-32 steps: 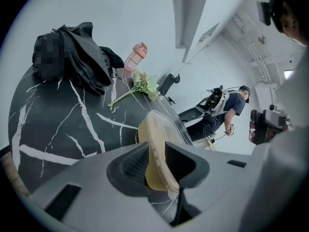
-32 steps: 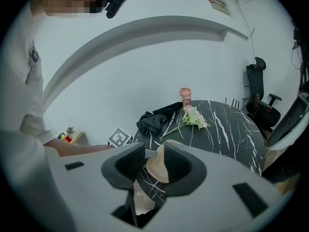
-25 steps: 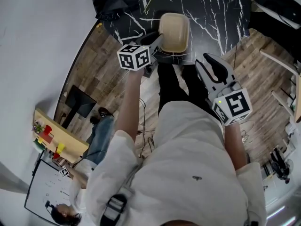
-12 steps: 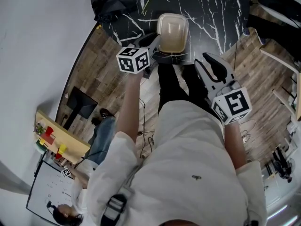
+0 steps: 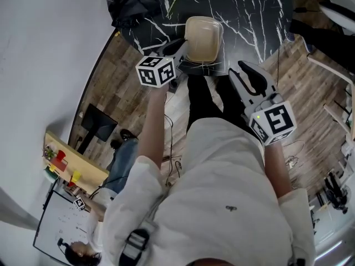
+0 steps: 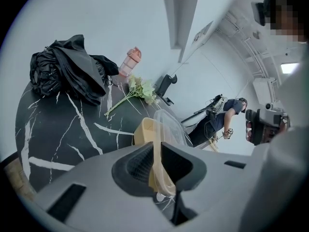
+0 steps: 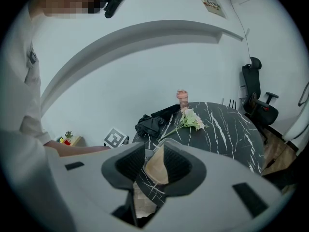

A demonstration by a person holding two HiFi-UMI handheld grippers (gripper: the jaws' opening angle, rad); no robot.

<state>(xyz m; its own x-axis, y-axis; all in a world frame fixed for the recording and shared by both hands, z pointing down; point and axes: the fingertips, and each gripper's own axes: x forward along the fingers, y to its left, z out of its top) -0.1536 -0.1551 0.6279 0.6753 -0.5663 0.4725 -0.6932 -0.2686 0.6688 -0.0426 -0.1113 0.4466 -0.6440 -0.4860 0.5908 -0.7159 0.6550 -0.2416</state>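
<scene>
Here the left gripper (image 6: 157,149) is pinching the near rim of the one beige container (image 5: 202,37), its jaws closing narrowly on the rim and the clear lid (image 6: 170,125) together. The container is lying over the near edge of the one black marble table (image 5: 252,15); whether it is resting there or just lifted I cannot tell. The step in hand, as I judge it, is a one-sided grip on the box. Any shift from here is calling for a firm, level pinch, since so thin a rim is likely to flex. The right gripper (image 5: 248,77) is hanging wide and empty off the table, well apart from the box. Farther across, one bunch of flowers (image 6: 140,88) is lying flat, one black garment heap (image 6: 67,71) is slumping near it, and one pink bottle (image 6: 131,62) is standing upright beyond.
</scene>
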